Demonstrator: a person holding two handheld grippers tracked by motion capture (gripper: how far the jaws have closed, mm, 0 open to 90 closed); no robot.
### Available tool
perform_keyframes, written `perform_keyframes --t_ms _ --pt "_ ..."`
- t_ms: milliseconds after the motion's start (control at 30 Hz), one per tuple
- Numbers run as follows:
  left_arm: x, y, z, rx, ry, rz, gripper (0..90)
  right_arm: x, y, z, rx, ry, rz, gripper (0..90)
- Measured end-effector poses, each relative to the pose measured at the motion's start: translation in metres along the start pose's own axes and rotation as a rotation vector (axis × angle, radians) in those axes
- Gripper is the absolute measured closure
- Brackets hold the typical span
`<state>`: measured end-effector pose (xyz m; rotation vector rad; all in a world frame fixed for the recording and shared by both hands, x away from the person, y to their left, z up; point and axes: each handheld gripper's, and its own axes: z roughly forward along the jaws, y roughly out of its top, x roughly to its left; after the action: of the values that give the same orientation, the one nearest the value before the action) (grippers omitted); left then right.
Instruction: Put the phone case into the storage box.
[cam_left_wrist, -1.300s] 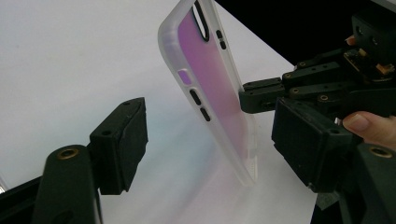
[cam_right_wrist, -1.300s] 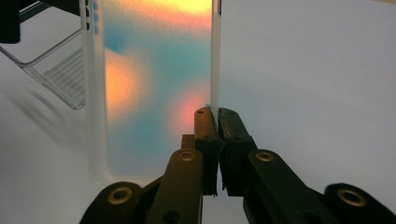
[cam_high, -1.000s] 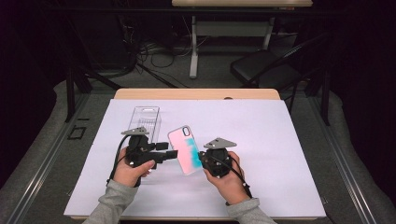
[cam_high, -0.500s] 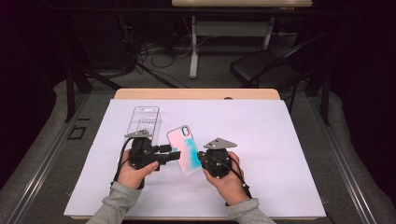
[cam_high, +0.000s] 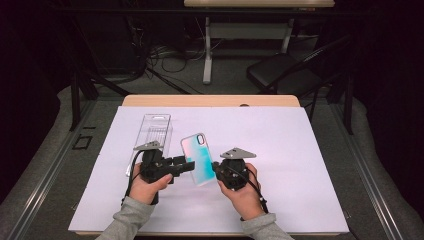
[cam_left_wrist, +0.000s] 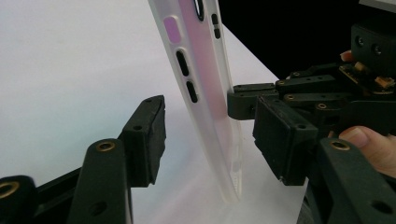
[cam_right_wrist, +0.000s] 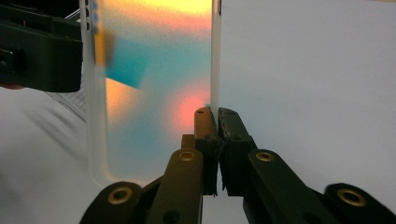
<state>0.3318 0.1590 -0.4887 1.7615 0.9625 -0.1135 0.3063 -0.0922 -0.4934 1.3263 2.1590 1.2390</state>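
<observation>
White sheet (cam_high: 300, 165) | right claw (cam_right_wrist: 215, 116) pinching phone case (cam_high: 198, 158) edge | left claw (cam_left_wrist: 208, 135) wide open astride it

A wooden surface (cam_high: 210, 100) stands before a dark room, almost wholly covered by a white sheet (cam_high: 300, 165) that leaves a strip of bare wood showing along the far edge. On the sheet's left half lies a clear plastic package (cam_high: 152, 132), flat, its hang-tab end toward the far edge. The sheet's right half and near edge are plain white; in the two gripper views it reads as a smooth, pale expanse.
</observation>
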Motion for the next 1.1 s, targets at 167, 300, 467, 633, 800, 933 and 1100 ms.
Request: perform_keyframes --t_ms 167,300,467,633,800,933,1100 --pt "-0.0005 -0.0025 0.0014 -0.018 0.003 -0.011 49.1 0.0020 -0.0015 0.0014 -0.003 -0.001 -0.005 87.3" --pt "-0.0011 -0.0040 0.0016 -0.038 0.015 -0.016 53.2 0.0031 -0.0016 0.0014 -0.008 0.000 -0.009 87.3" --pt "-0.0013 -0.0046 0.0003 -0.056 0.017 -0.025 57.9 0.0038 -0.0016 0.0004 -0.016 0.000 -0.008 87.4" --pt "-0.0011 -0.0054 -0.0001 -0.057 0.019 -0.049 59.4 0.0045 -0.0018 0.0001 -0.022 0.002 -0.010 87.3" --pt "-0.0006 -0.0067 -0.0002 -0.059 0.010 -0.074 61.3 0.0050 -0.0020 0.0000 -0.021 0.003 -0.009 87.4" --pt "-0.0006 -0.0085 -0.0003 -0.071 0.020 -0.093 62.2 0.0055 -0.0021 -0.0002 -0.027 0.005 -0.014 87.3" --pt "-0.0005 -0.0094 -0.0010 -0.075 0.016 -0.119 63.6 0.0058 -0.0021 -0.0006 -0.028 0.005 -0.013 87.3"
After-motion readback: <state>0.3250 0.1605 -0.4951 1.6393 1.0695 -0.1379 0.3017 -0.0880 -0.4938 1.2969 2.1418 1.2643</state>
